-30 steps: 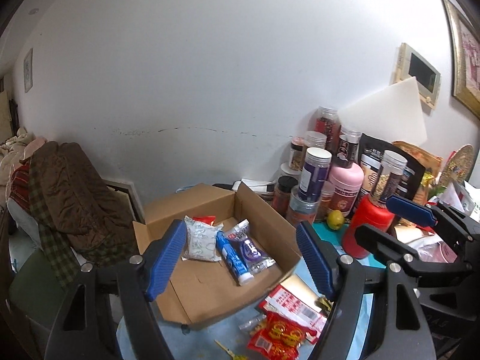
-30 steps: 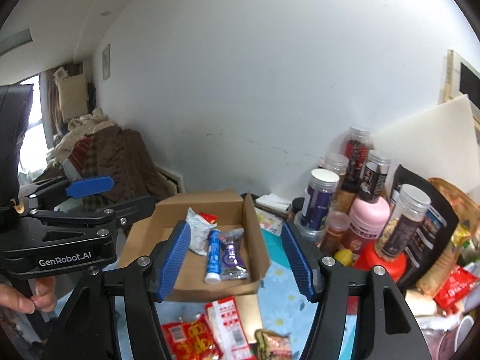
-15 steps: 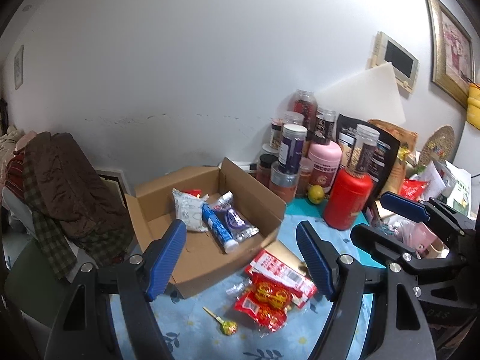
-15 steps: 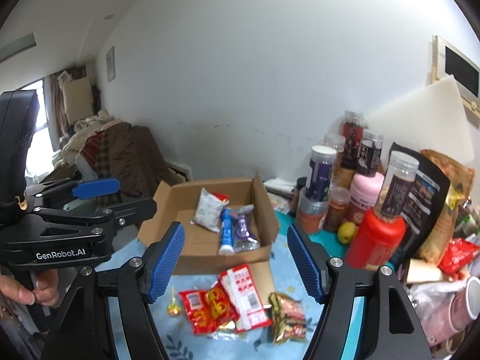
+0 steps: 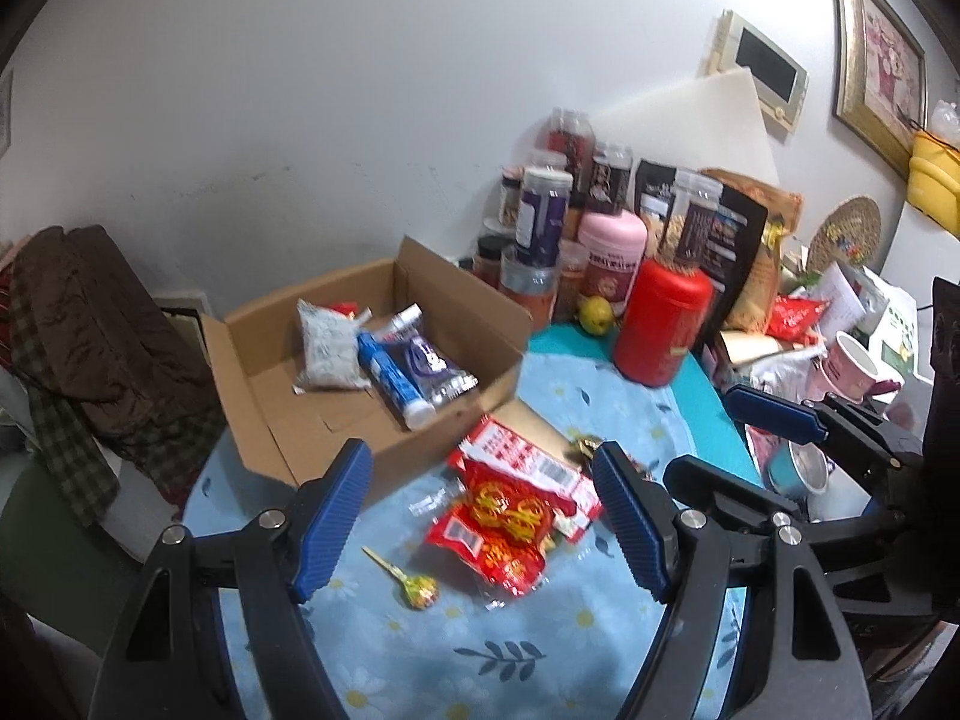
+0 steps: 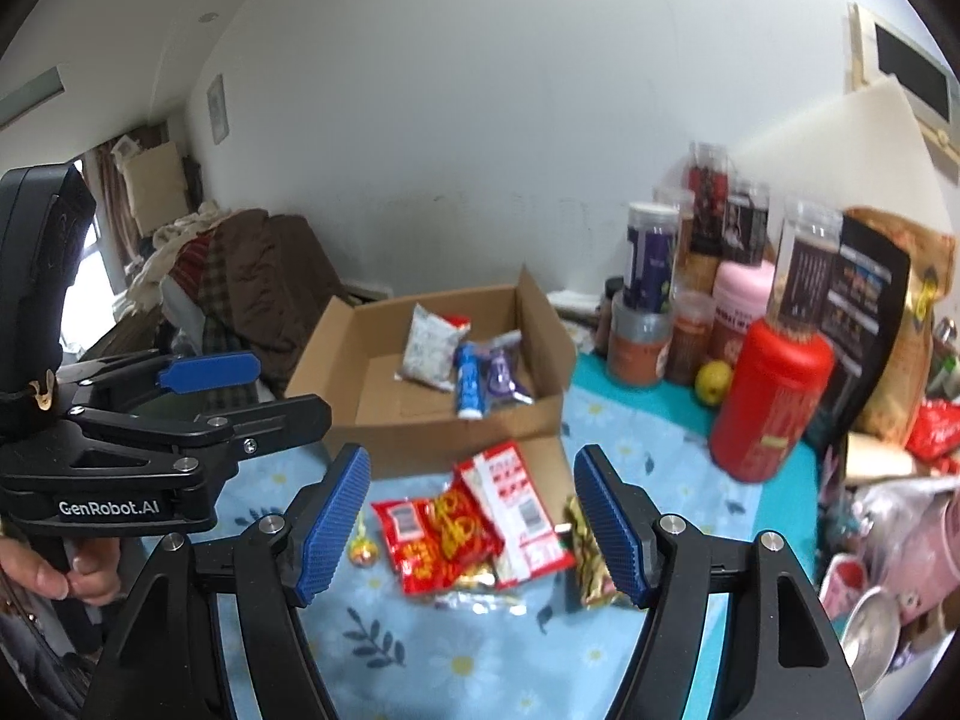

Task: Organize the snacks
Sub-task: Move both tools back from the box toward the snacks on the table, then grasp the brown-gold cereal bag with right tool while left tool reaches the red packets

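Ahead of my left jaws a cardboard box (image 5: 336, 396) sits on the table (image 5: 528, 654), packets (image 5: 384, 354) inside. Between my jaws lie snack packs (image 5: 510, 516); a lollipop (image 5: 414, 588) lies left of them. Jars (image 5: 600, 252) stand behind, to the right.

surface: table (image 5: 528, 654), blue floral cloth | on it: box (image 5: 384, 462); red packets (image 5: 510, 516); lollipop (image 5: 417, 588); jars (image 5: 654, 324) at back

One cardboard box (image 5: 372, 420) holds three visible packets: one white (image 5: 327, 348), one blue (image 5: 393, 381), one purple (image 5: 429, 363). On the tabletop (image 5: 510, 648): one lollipop (image 5: 417, 591), two red packets (image 5: 510, 534), one red canister (image 5: 660, 330), one pink jar (image 5: 612, 252).
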Tool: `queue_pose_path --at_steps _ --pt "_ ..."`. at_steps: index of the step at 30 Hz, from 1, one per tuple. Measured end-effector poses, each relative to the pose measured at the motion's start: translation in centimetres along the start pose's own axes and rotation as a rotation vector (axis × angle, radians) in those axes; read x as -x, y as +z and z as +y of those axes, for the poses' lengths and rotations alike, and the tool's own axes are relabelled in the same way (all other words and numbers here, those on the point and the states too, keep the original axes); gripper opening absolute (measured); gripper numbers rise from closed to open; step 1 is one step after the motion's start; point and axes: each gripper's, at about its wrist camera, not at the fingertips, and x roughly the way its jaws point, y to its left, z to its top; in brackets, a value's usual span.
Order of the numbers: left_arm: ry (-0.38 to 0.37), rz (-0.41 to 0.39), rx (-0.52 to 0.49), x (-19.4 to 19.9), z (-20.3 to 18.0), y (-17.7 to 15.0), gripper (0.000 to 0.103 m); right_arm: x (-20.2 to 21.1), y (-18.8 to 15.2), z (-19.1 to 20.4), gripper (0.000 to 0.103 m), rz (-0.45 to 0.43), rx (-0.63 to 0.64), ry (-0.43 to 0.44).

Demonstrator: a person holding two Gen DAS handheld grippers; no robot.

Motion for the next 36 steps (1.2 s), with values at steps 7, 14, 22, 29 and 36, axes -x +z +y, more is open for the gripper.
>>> queue_pose_path --at_steps 7,14,22,29,36 --pt "-0.05 0.053 -0.008 -2.2 -0.8 -1.8 0.076 -1.0 -2.4 -1.4 0.071 0.049 -0.05 -0.002" --pt "-0.095 0.141 0.016 -5.5 -0.9 -3.2 0.076 -2.3 -4.1 -2.9 0.071 0.094 -0.071 -0.02" --pt "-0.143 0.252 0.025 -9.7 -1.0 -4.4 0.076 -4.4 -5.3 -5.2 0.071 0.15 -0.102 -0.039" --pt "-0.156 0.306 0.036 -12.8 -0.3 -4.6 0.076 -6.8 -6.1 -7.2 0.071 0.194 -0.128 -0.046" --pt "-0.149 0.327 -0.042 -15.4 -0.6 -4.0 0.076 -9.6 -6.4 -9.2 0.071 0.25 -0.149 -0.073"
